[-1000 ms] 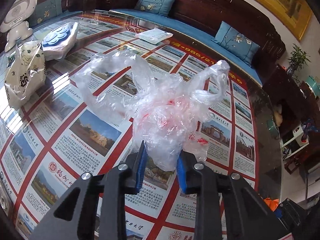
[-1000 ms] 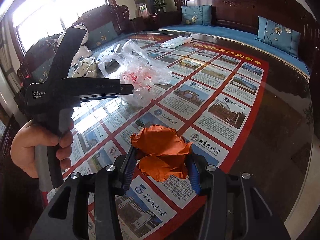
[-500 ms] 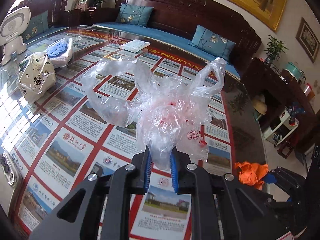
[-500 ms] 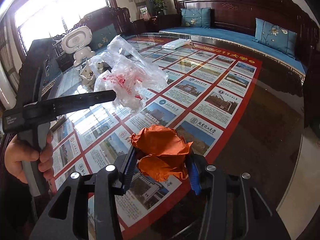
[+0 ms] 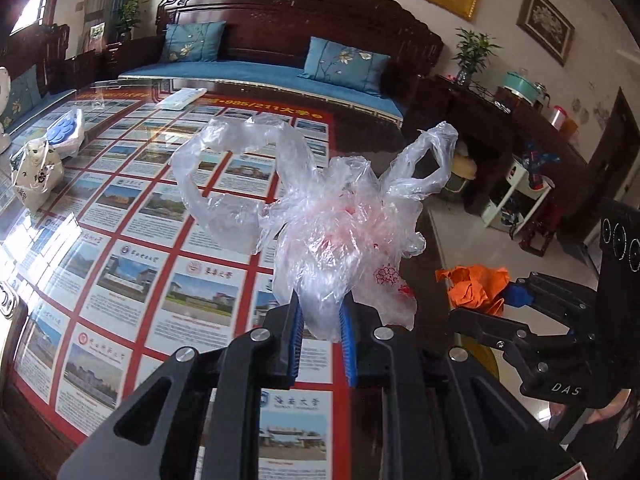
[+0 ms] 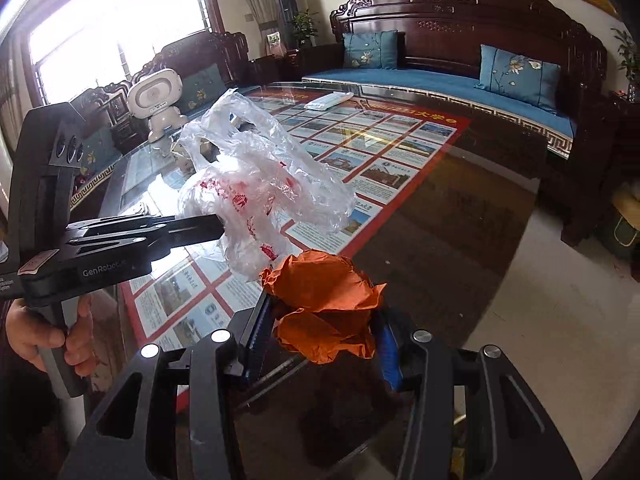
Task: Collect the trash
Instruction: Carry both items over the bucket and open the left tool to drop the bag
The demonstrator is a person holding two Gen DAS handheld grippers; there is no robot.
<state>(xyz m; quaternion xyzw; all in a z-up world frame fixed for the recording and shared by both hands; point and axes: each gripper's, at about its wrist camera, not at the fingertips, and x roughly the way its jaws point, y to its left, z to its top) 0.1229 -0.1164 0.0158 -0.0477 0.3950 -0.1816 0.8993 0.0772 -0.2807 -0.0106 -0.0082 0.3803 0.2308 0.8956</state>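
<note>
1. The left gripper had its blue pads pressed together on the lower folds of a crumpled clear plastic bag with red print, which hung in the air above the near corner of the glass-topped table; its two handle loops stood up and apart
2. What the plastic bag held, if anything, could not be told through the creased film
3. The right gripper pinched a crumpled orange paper wad between its pads, jaws partly apart around it, out past the table edge over the pale floor
4. In the right wrist view the bag sat just left of and behind the orange wad, the two nearly touching; a hand gripped the left tool's handle
5. On the table's far left a white printed bag stood upright, with a white bag bearing a blue flower pattern behind it; their contents were hidden
6. A flat white packet lay at the table's far end, and a white toy robot stood at its left edge
7. A poster of university pictures in red borders lay under the glass
8. A dark wooden sofa with blue cushions ran behind the table
</note>
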